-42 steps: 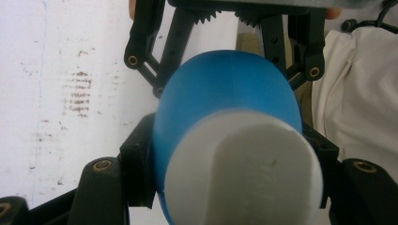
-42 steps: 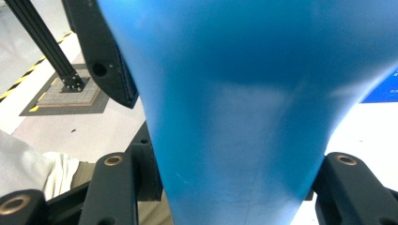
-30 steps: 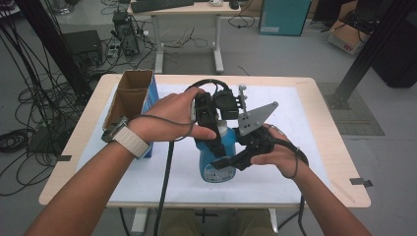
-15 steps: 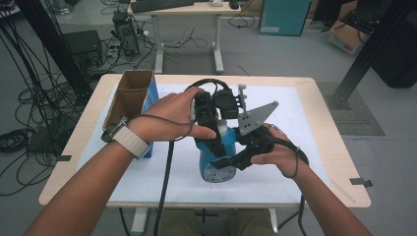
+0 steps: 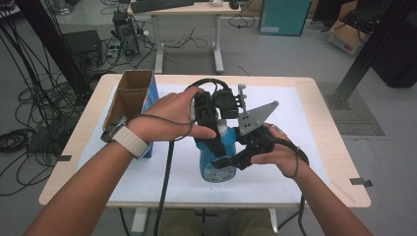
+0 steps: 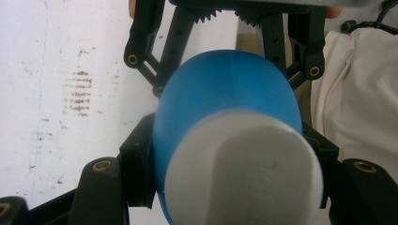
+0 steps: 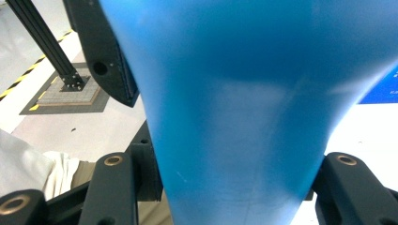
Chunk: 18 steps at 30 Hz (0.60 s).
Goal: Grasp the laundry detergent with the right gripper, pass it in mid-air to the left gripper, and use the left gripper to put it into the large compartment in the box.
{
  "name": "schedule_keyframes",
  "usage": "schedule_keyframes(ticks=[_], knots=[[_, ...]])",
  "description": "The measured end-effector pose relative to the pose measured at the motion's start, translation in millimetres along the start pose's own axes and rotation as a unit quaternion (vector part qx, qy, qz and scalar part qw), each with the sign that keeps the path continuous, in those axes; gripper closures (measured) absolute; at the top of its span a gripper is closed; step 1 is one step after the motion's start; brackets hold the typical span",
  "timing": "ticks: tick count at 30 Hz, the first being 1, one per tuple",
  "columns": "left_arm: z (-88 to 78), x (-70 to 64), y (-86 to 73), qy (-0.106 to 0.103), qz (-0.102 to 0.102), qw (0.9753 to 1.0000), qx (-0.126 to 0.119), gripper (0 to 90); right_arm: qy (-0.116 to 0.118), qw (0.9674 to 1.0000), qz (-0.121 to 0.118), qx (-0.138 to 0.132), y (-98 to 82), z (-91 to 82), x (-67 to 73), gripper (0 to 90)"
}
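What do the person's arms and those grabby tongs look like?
Both forearms are bare, with no sleeves. The left wrist wears a watch on a pale band. The left tongs and right tongs are black, with jointed bars and brass-coloured pins at the joints. A black cable trails from the left one. A grey three-cornered plate tops the right one.

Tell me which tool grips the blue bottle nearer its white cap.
The left tool, coming from above, clamps the blue bottle by the white cap. The right tool grips its lower body.
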<state>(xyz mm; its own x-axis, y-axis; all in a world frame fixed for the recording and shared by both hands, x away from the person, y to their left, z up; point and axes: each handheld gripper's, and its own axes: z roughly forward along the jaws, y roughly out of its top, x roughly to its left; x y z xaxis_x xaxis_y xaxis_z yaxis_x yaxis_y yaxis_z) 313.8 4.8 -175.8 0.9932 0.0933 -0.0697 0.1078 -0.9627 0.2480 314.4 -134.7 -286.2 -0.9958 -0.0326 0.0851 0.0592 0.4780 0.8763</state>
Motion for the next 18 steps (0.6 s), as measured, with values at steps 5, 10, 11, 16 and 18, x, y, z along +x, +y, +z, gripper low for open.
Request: schedule_keyframes(ticks=[5,10,11,16,18], knots=[[-0.5,0.1,-0.1,-0.002,0.000,1.0000,0.002,37.8,0.000,1.0000,-0.001,0.001,0.4,0.2,0.0,44.1],[-0.2,-0.2,-0.1,0.001,-0.002,1.0000,-0.001,37.8,0.000,1.0000,-0.001,0.002,0.7,0.0,0.0,44.1],[-0.3,0.1,-0.1,0.000,-0.001,1.0000,0.000,37.8,0.000,1.0000,-0.001,0.001,0.6,0.0,0.0,44.1],[-0.1,0.3,0.1,0.000,-0.002,1.0000,-0.002,37.8,0.000,1.0000,0.000,0.002,0.3,-0.4,-0.2,44.1],[-0.7,0.6,0.5,-0.002,-0.002,1.0000,0.000,37.8,-0.001,1.0000,-0.001,0.002,0.6,-0.8,-0.4,44.1]])
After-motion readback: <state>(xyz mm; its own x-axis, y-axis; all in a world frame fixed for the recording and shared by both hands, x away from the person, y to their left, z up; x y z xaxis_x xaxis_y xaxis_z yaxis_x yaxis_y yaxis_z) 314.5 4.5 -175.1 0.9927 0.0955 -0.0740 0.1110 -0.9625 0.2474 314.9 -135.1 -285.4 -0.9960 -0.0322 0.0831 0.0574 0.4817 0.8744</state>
